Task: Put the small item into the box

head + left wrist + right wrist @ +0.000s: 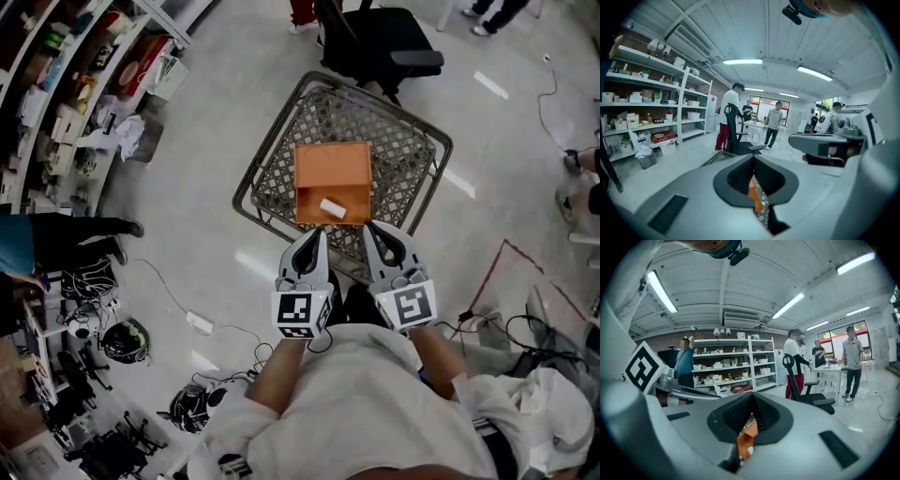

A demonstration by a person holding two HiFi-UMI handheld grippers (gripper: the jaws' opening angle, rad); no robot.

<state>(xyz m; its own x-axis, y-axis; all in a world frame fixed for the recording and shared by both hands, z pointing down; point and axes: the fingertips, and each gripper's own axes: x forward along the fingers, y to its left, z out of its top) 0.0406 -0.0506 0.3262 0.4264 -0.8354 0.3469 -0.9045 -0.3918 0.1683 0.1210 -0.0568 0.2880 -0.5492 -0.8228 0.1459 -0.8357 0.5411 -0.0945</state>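
Jaws together — small item point(332, 208) crosswise

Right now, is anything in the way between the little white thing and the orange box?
Nothing visible is. The small white item already lies inside the orange box, which sits in the wire cart. The left gripper and right gripper are shut and empty, near the box's closer edge.

Orange box point(331, 169) sits in wire cart point(405, 150), 1 small white item point(332, 208) lying inside near its front edge. Left gripper point(322, 234) and right gripper point(368, 228) side by side just short of the box, jaws together. Black chair point(375, 42) beyond the cart.
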